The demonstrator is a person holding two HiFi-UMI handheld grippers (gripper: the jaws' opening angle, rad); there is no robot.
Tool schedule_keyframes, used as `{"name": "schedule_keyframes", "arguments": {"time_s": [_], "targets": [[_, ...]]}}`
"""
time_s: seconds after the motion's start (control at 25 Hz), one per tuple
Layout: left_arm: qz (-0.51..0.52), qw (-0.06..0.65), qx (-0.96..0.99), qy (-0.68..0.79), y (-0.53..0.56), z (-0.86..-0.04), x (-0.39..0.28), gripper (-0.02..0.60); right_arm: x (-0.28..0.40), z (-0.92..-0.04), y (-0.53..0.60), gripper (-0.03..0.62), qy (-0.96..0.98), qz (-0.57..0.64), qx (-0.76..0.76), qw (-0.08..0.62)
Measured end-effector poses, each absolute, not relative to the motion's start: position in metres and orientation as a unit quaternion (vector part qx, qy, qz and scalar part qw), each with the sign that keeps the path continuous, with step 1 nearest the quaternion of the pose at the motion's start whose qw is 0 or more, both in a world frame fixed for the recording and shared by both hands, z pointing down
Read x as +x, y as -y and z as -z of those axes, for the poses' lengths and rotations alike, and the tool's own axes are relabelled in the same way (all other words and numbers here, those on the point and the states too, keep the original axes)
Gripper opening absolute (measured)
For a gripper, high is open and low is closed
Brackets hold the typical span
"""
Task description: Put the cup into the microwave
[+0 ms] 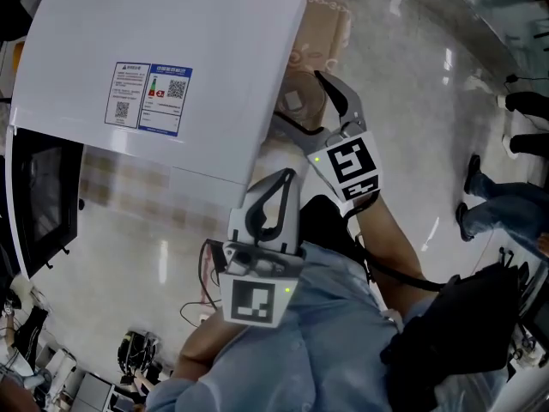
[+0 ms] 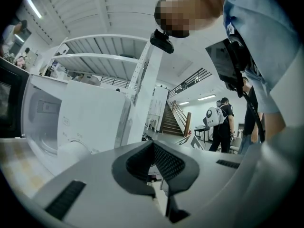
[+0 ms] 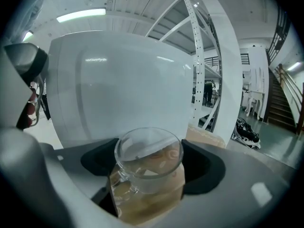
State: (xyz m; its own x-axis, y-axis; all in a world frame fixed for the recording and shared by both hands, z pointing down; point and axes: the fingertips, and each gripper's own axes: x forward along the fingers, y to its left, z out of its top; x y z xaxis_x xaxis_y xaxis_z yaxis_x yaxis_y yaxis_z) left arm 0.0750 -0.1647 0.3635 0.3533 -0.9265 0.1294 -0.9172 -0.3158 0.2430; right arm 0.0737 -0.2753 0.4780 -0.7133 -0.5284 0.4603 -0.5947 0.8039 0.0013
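Observation:
A clear glass cup (image 3: 148, 158) with a handle stands on a brown cardboard surface (image 3: 202, 136), just right of the white microwave (image 1: 171, 41). My right gripper (image 3: 148, 167) straddles the cup, a dark pad close on either side, with no firm press showing. In the head view the same right gripper (image 1: 298, 95) spreads wide around the cup (image 1: 294, 103). The microwave's door (image 1: 43, 196) hangs open at the left, its dark window showing. My left gripper (image 1: 287, 176) is nearer the body, shut and empty; its pads (image 2: 166, 160) meet at the tips.
The microwave's white side wall (image 3: 128, 80) rises right behind the cup. A white perforated rack post (image 3: 202, 70) stands to the right. People (image 1: 497, 204) stand on the shiny floor at the right, a black bag (image 1: 463, 324) hangs near the body, and cables and gear (image 1: 137, 350) lie lower left.

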Motion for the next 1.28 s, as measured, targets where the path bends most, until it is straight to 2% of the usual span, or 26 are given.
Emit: {"name": "schedule_keyframes", "arguments": {"time_s": [0.76, 1.28], "targets": [[0.023, 0.132, 0.795, 0.591, 0.15, -0.352, 0.065, 0.008, 0.073, -0.478, 0.274, 0.397, 0.927, -0.058, 0.297, 0.223], [0.022, 0.123, 0.777, 0.617, 0.125, -0.349, 0.072, 0.008, 0.074, -0.478, 0.234, 0.397, 0.937, -0.066, 0.267, 0.218]]}}
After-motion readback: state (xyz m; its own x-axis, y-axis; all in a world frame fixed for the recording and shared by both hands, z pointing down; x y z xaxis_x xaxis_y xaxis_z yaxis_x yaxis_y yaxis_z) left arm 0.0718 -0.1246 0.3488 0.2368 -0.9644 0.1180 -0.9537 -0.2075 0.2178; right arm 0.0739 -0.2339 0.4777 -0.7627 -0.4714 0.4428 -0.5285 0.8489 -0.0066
